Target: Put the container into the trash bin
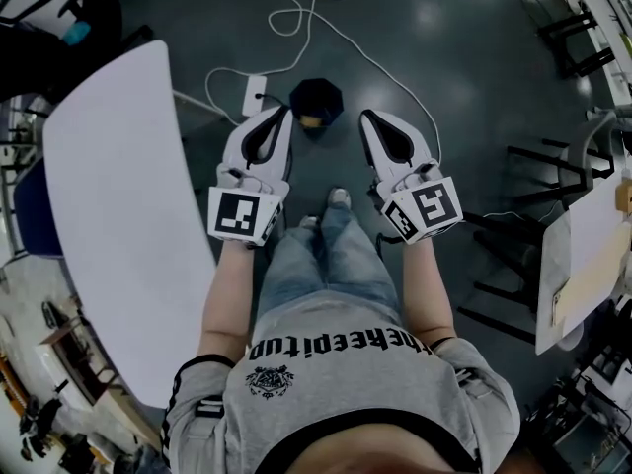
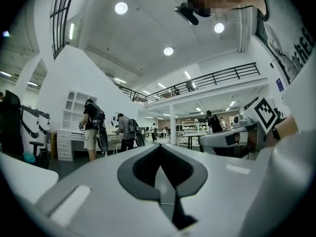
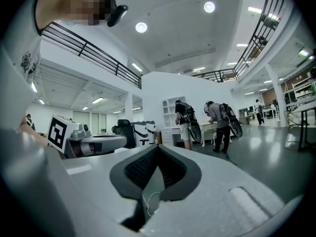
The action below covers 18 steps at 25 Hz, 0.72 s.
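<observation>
A small tan object (image 1: 311, 120) is seen inside the dark six-sided trash bin (image 1: 318, 95), against its 6 o'clock rim. It is judged to be the container, though too little of it is shown for certainty. The bin stands on the floor at 12 o'clock from the person's shoes (image 1: 339, 197).

If that reading is right, little is left to go wrong with the drop itself. The nearer risk is judged to be the white cable (image 1: 296, 16), which is looped on the floor from 10 to 1 o'clock of the bin, with a white plug box (image 1: 255, 95) just beside the bin at 9 o'clock. It could be snagged by a foot or a lowered gripper, and the bin could be dragged or tipped. If the tan object is not the container, nothing is held and a search would be needed.

The left gripper (image 1: 284, 113) and right gripper (image 1: 365, 117) are held out in front at waist level, side by side, with the bin between their tips. Both are aimed across the room rather than down (each gripper view shows distant desks and people). Each pair of jaws is pressed together with nothing between. A white table (image 1: 109, 196) lies at 9 o'clock of the person.
</observation>
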Motion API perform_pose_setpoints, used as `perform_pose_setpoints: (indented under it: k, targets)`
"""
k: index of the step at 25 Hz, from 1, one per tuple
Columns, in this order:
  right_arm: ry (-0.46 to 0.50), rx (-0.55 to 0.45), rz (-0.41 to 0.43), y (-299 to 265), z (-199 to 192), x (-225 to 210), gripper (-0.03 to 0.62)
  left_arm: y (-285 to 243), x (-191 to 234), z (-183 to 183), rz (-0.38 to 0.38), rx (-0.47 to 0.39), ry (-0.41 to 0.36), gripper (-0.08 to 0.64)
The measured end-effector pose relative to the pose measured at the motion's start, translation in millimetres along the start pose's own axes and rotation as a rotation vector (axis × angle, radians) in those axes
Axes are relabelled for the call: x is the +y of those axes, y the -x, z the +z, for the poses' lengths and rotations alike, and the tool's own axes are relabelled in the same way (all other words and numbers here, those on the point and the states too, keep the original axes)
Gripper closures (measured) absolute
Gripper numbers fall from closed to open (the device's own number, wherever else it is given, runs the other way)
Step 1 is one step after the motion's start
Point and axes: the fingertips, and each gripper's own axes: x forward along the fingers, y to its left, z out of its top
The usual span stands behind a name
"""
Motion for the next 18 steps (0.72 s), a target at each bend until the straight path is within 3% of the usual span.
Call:
perform_pose_setpoints:
  k: [18]
  targets:
    - [0.057,-0.068,-0.005,12.0,43.2,34.0,0.589,20.6,-6.2,41.4,-0.024,-0.041,-0.068,0.540]
